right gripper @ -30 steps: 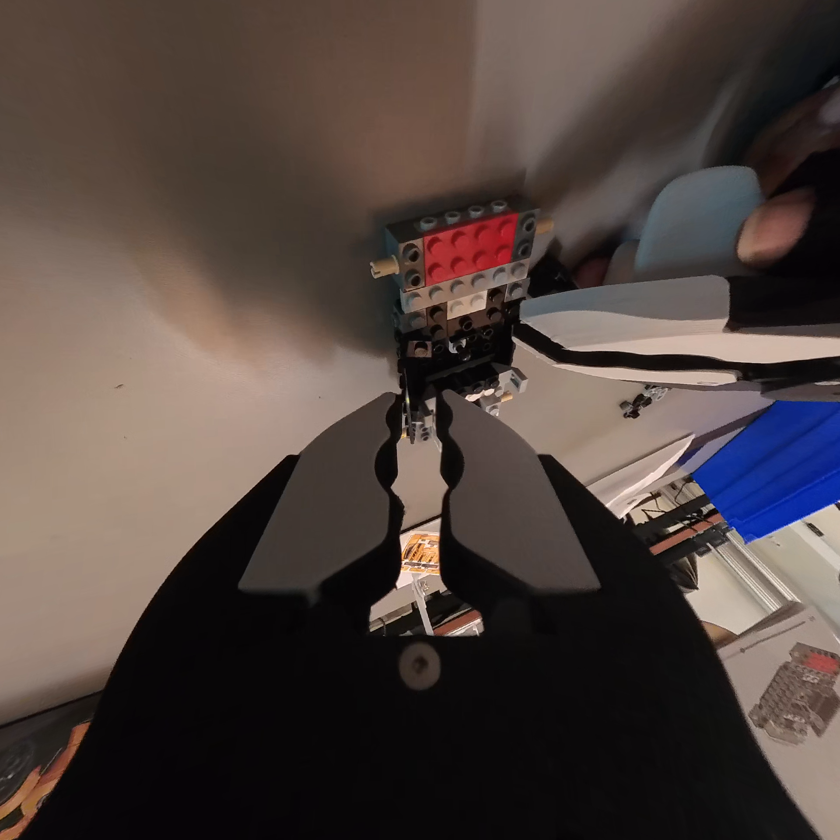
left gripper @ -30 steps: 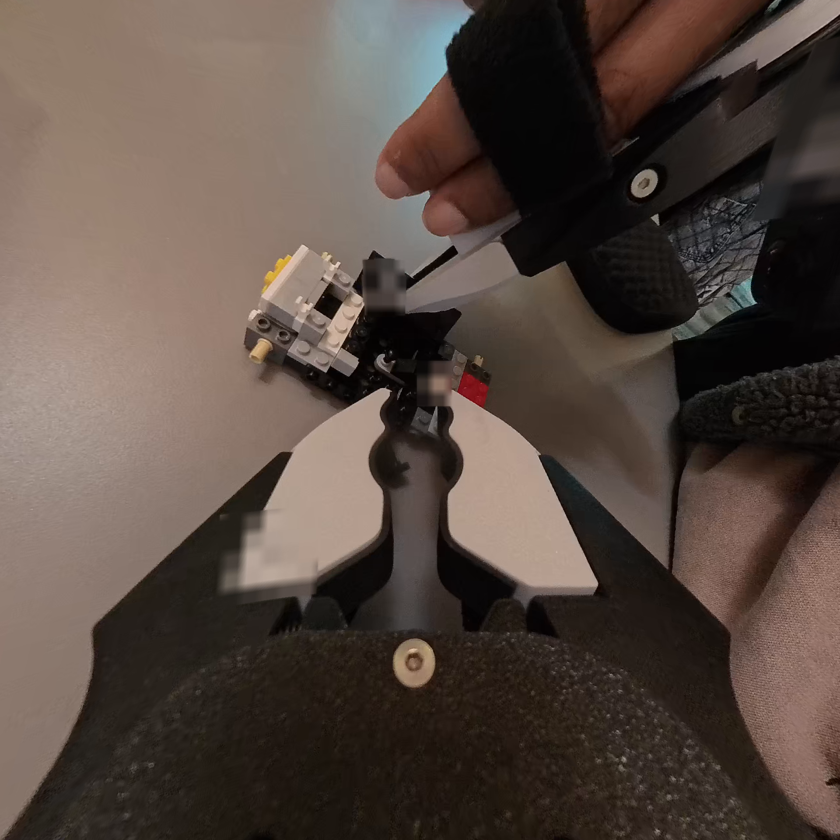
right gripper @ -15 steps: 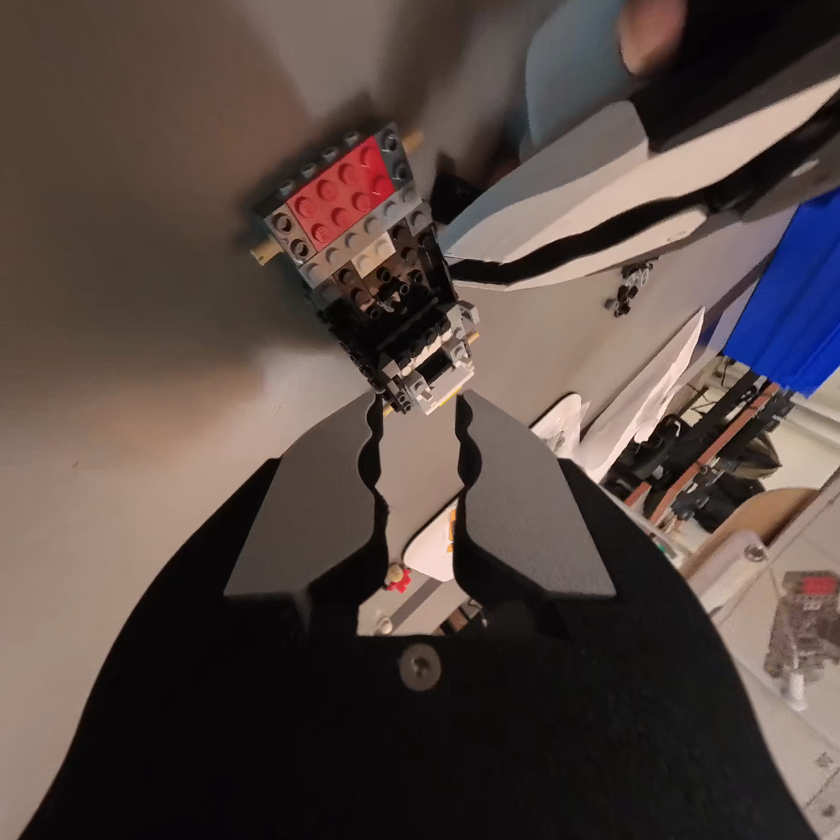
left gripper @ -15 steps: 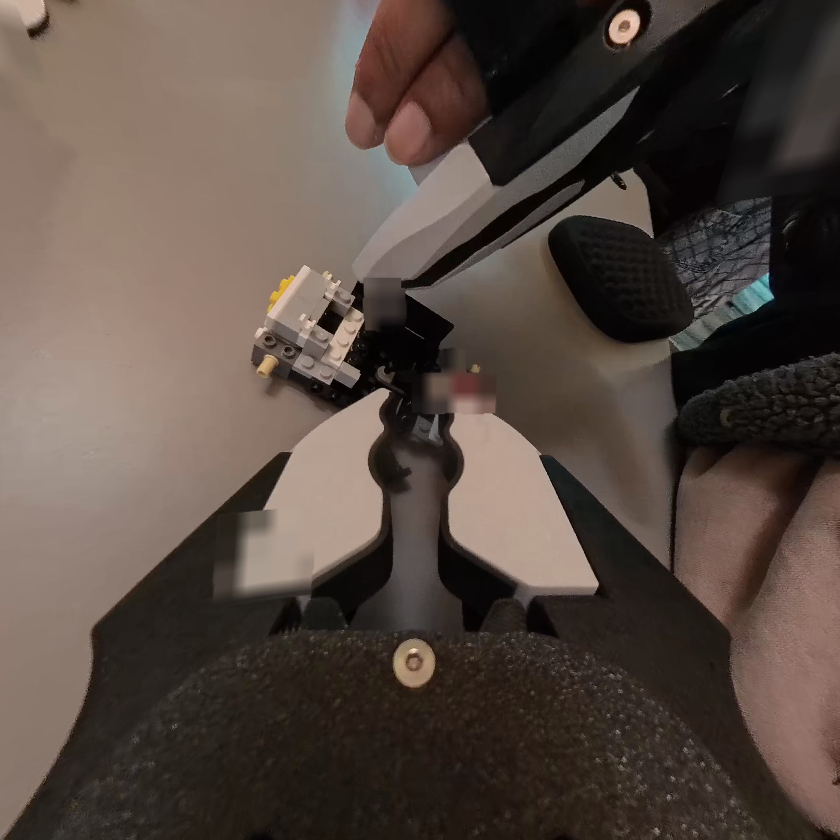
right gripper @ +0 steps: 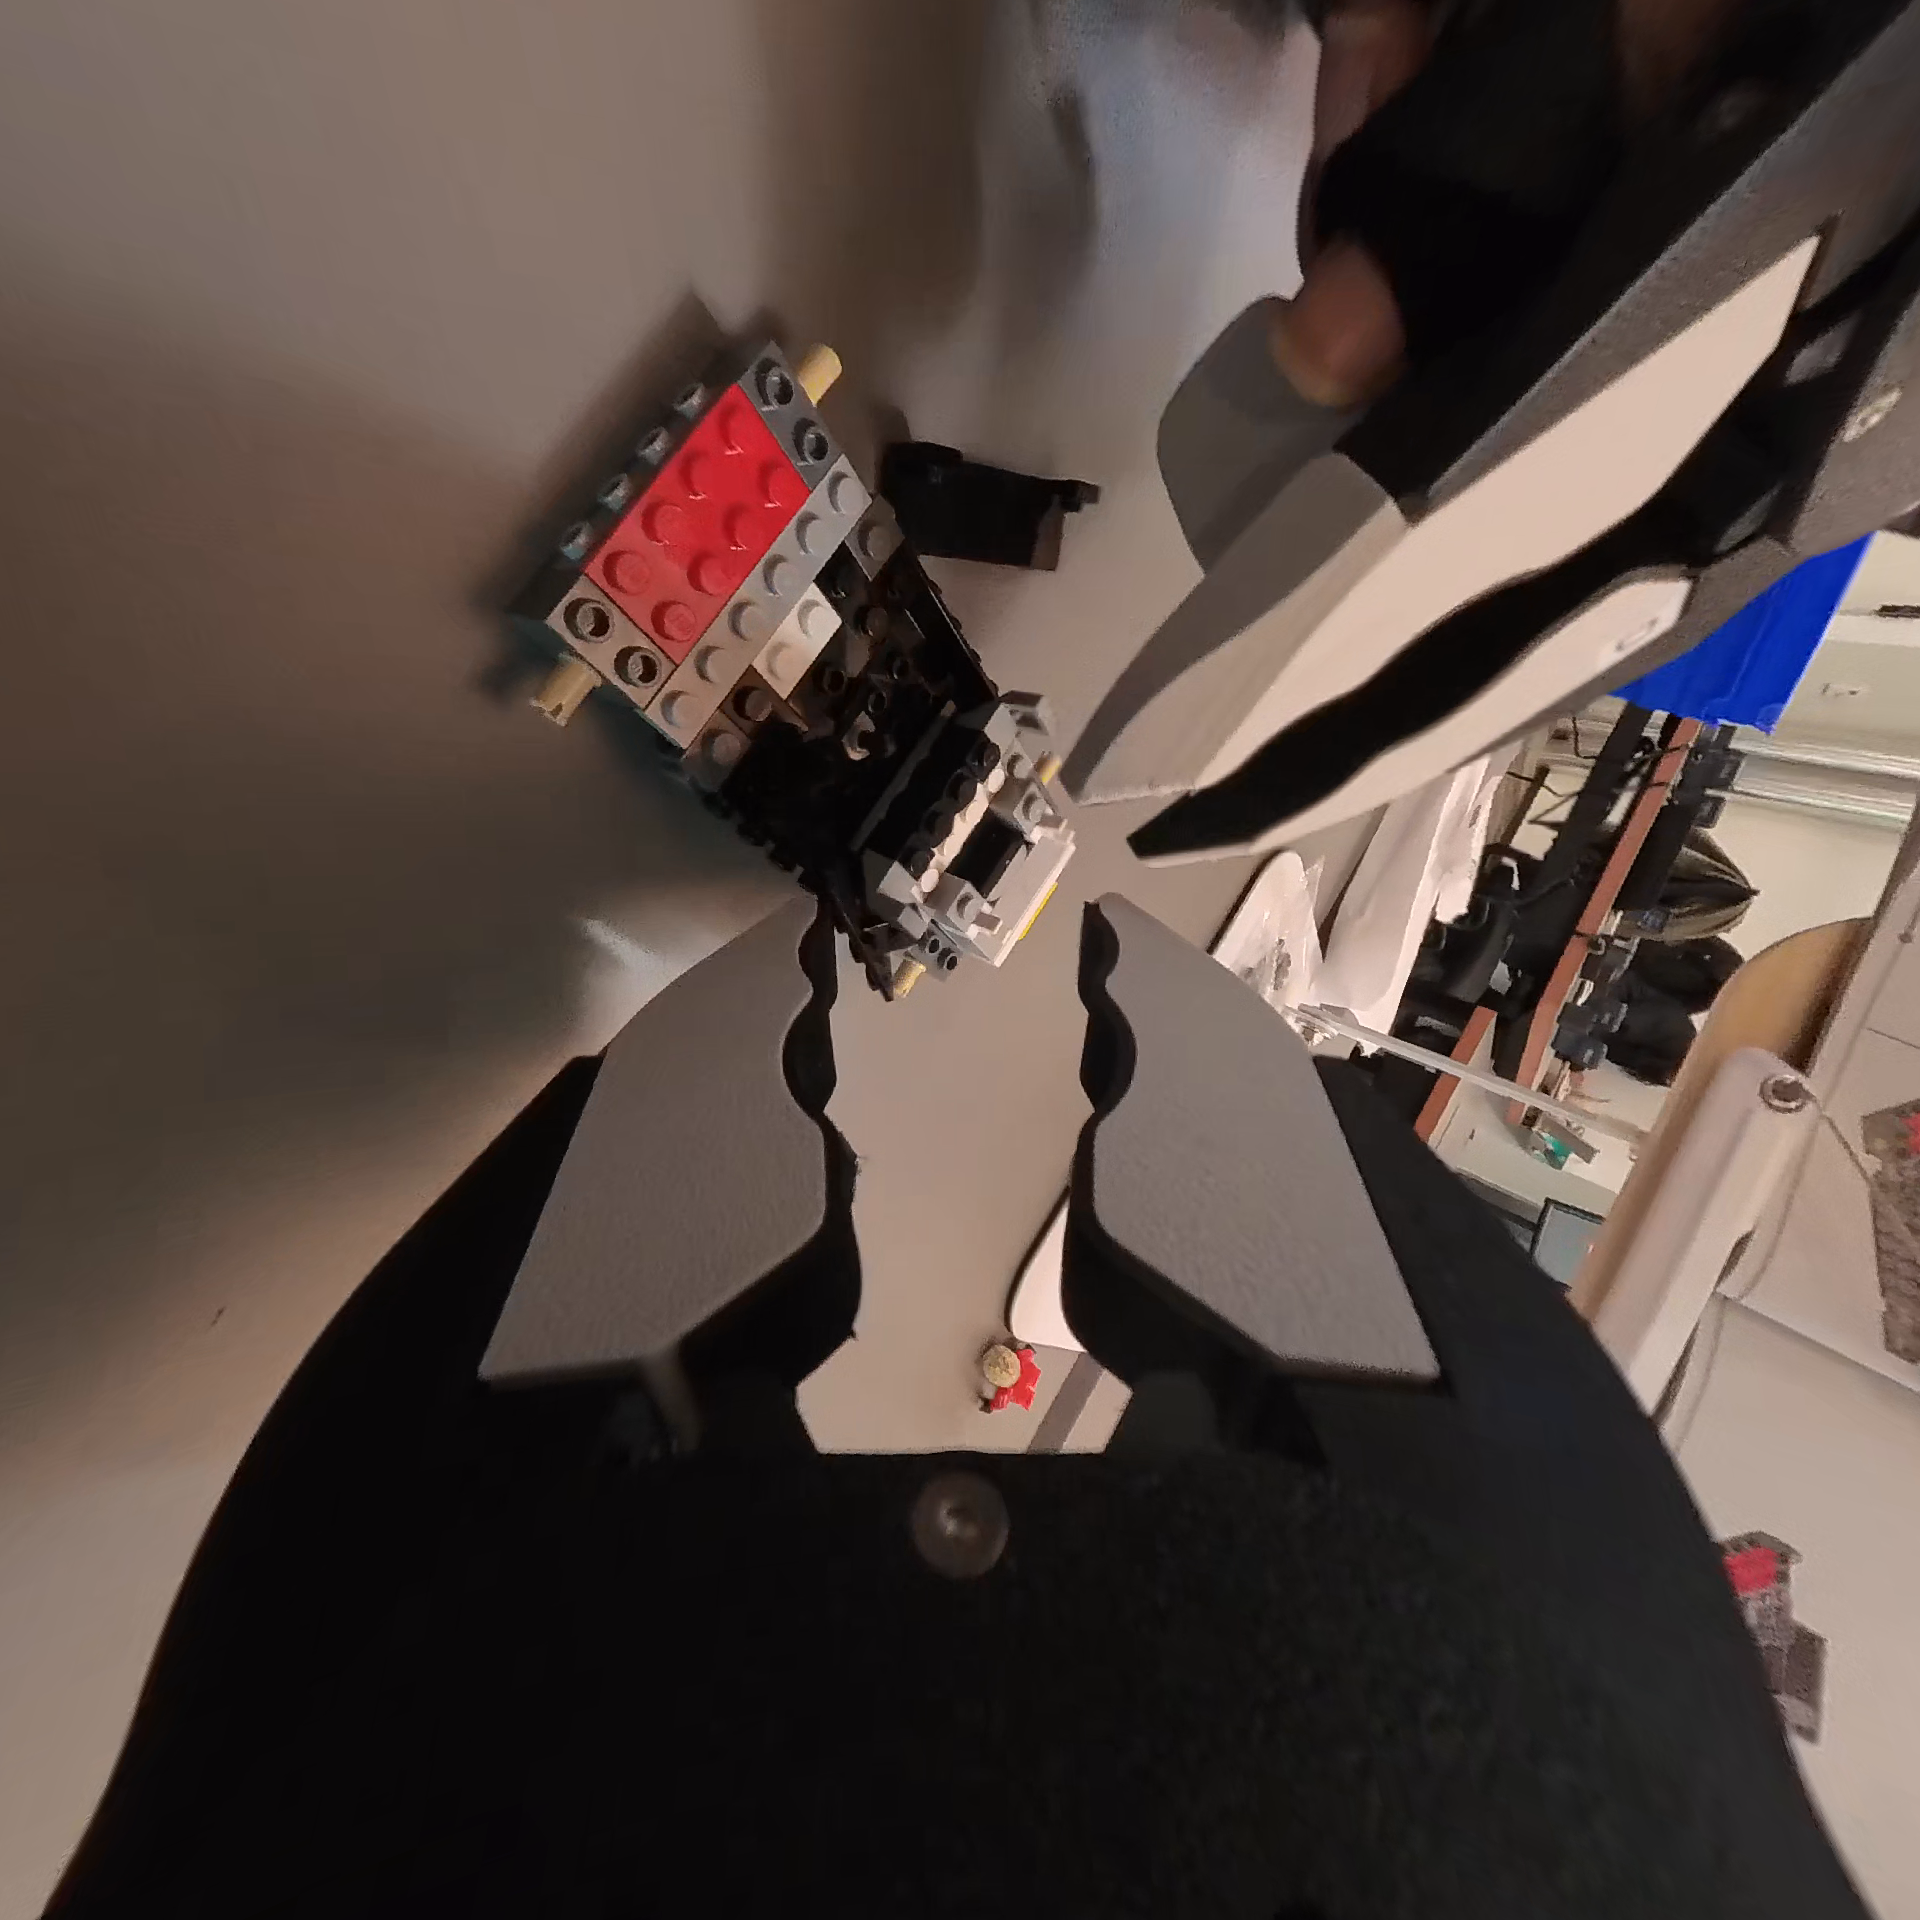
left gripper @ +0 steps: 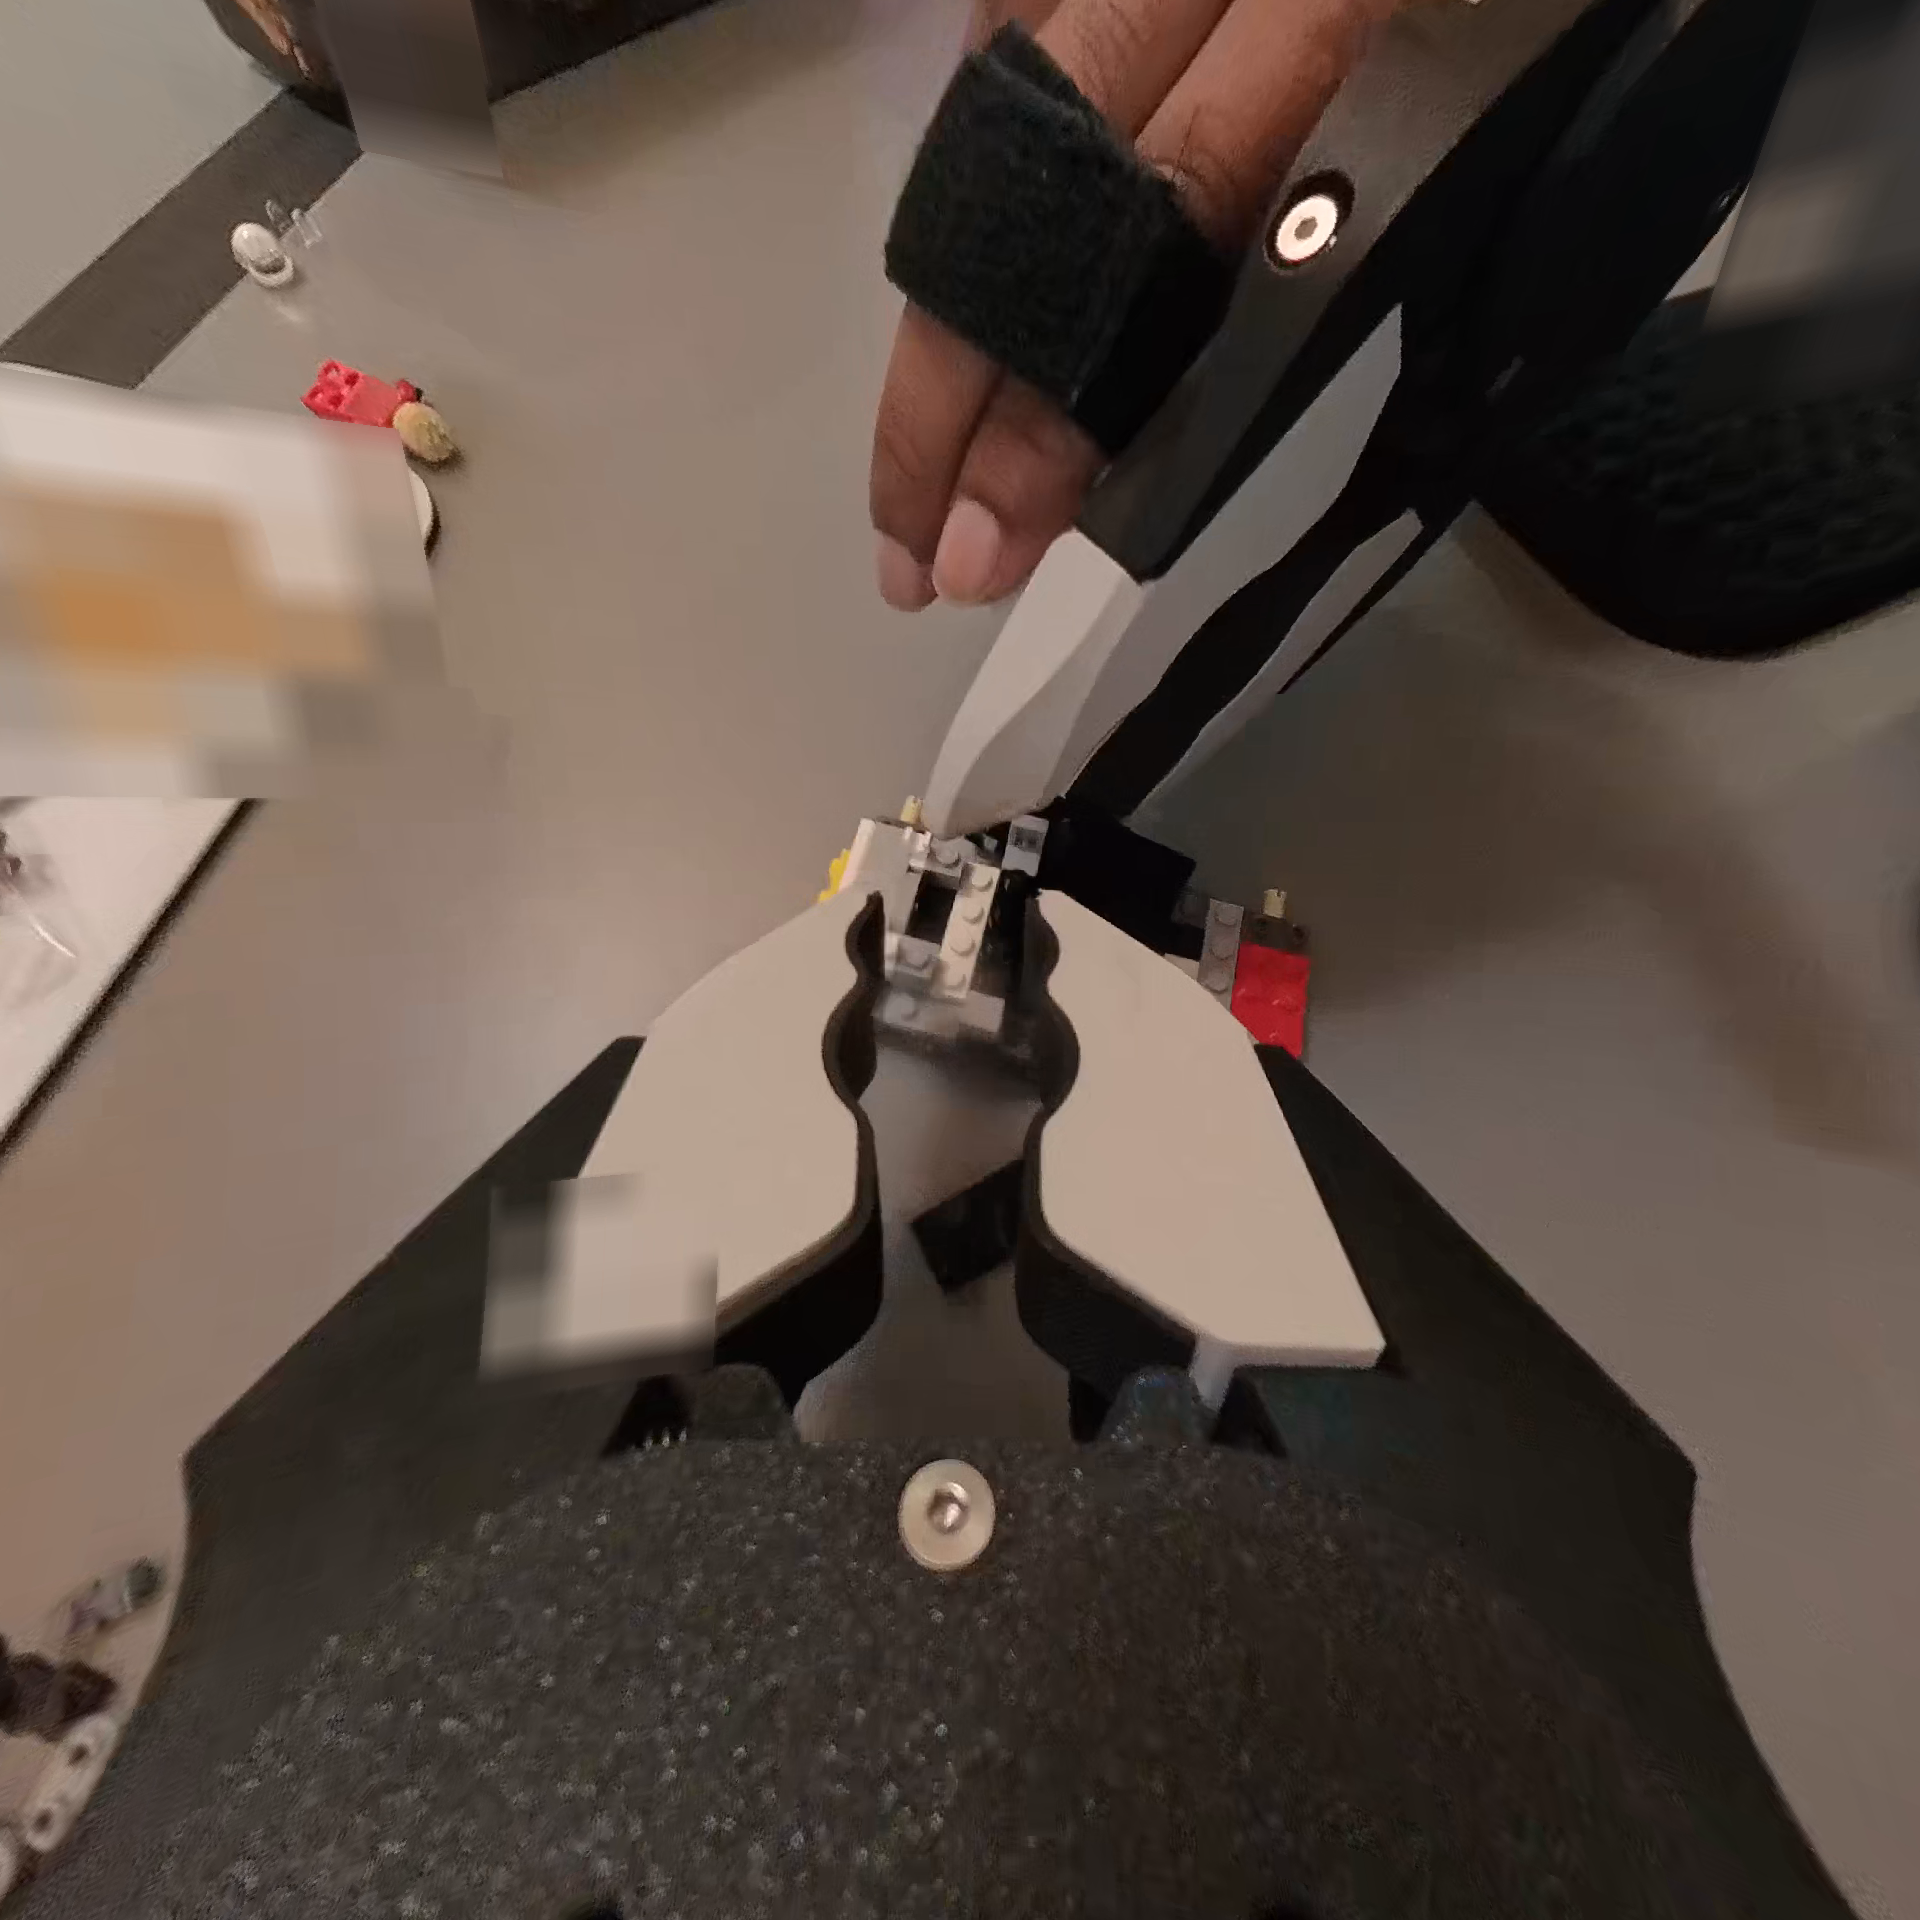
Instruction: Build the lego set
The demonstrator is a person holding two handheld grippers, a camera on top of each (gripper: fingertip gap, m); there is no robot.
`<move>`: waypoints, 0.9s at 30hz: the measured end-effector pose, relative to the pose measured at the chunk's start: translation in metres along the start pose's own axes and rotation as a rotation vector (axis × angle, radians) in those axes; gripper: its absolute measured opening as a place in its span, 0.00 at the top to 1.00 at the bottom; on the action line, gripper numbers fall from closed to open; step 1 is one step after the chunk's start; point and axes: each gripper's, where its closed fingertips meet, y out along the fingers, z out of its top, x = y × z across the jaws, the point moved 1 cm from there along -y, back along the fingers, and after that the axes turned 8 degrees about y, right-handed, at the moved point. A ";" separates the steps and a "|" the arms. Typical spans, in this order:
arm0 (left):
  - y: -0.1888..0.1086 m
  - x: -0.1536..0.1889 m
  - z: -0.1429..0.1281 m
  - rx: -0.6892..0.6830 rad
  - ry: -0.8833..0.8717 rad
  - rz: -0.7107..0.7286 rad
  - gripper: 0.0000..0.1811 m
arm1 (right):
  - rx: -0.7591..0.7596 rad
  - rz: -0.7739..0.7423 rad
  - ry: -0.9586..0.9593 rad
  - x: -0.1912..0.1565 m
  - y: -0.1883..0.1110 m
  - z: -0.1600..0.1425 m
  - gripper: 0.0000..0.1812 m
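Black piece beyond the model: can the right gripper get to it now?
Probably not straight on: the black piece lies past the model, and the left gripper hangs over that side. The open right gripper would have to go round.

Black piece (right gripper: pixel 977 504) (loose) lies beside model (right gripper: pixel 790 675).

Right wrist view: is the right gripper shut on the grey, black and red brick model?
No, the right gripper is open, its tips beside the model.
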 end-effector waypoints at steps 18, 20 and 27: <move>0.028 0.042 -0.011 -0.216 0.157 -0.179 0.89 | 0.032 -0.050 0.082 0.008 -0.002 -0.006 0.69; 0.029 0.044 -0.011 -0.225 0.150 -0.185 0.90 | 0.034 -0.054 0.084 0.008 -0.002 -0.006 0.69; 0.031 0.044 -0.010 -0.219 0.122 -0.184 0.95 | 0.045 -0.061 0.109 0.009 -0.003 -0.009 0.69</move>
